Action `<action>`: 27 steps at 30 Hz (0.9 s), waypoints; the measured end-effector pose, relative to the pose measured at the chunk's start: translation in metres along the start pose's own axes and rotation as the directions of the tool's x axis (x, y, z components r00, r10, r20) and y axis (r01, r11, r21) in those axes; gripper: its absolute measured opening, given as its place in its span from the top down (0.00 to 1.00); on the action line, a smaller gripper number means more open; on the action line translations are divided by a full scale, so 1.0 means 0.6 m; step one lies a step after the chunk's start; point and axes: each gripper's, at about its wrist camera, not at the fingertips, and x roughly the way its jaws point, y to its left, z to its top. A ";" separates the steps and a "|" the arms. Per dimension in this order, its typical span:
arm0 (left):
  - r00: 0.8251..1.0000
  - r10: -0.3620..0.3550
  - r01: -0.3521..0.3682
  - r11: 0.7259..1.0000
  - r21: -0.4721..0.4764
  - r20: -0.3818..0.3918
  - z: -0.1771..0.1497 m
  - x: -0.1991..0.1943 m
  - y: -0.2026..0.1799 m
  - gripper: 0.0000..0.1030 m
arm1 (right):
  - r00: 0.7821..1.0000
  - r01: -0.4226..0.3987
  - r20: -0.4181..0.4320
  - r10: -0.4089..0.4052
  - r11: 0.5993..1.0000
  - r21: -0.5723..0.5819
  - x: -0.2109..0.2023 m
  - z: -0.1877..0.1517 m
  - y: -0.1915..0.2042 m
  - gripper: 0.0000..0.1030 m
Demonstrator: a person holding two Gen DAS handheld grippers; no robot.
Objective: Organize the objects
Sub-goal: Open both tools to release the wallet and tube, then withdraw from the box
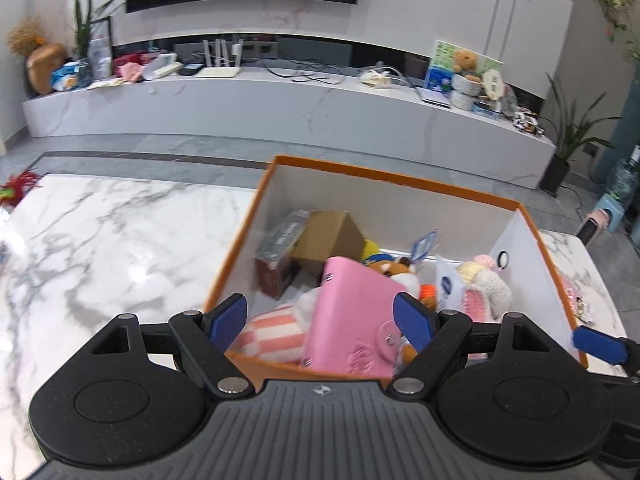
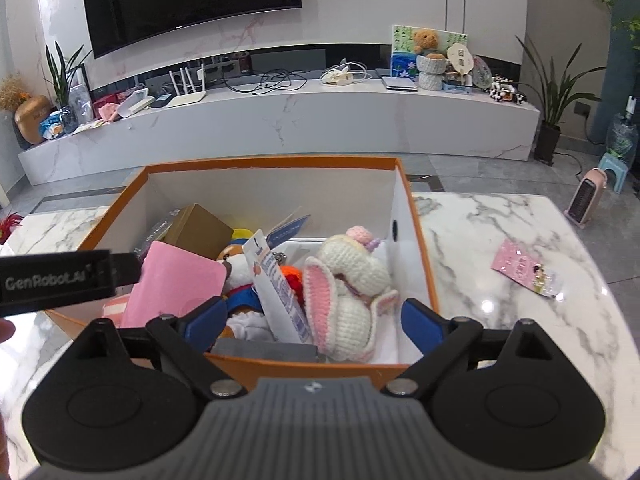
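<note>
Fingers of the left gripper (image 1: 320, 318) are spread wide, nothing held; just ahead, a pink wallet (image 1: 352, 320) lies in the orange box (image 1: 384, 178). The right gripper (image 2: 316, 320) is likewise spread above the crocheted bunny (image 2: 352, 296).

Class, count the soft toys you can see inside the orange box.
2: a crocheted bunny near the box's right wall, a fox-like plush mid-box behind the pink wallet. Others may be buried.

White marble table (image 2: 500, 280), orange box (image 2: 408, 188), pink card packet (image 2: 524, 270) beside it
</note>
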 end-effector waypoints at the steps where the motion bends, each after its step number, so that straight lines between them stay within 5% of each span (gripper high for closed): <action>1: 1.000 0.020 -0.020 1.000 -0.001 0.001 -0.001 -0.005 0.001 0.08 | 1.000 0.005 0.001 -0.005 1.000 0.002 -0.004 -0.001 0.000 0.06; 6: 0.995 0.094 -0.094 0.995 0.023 0.019 -0.010 -0.037 0.000 0.08 | 1.000 0.029 0.002 -0.029 1.000 0.013 -0.027 -0.008 0.004 0.06; 27: 0.995 0.080 -0.079 0.997 0.009 -0.062 -0.025 -0.083 0.025 0.08 | 0.997 0.071 -0.021 -0.072 0.997 -0.037 -0.071 -0.022 0.050 0.04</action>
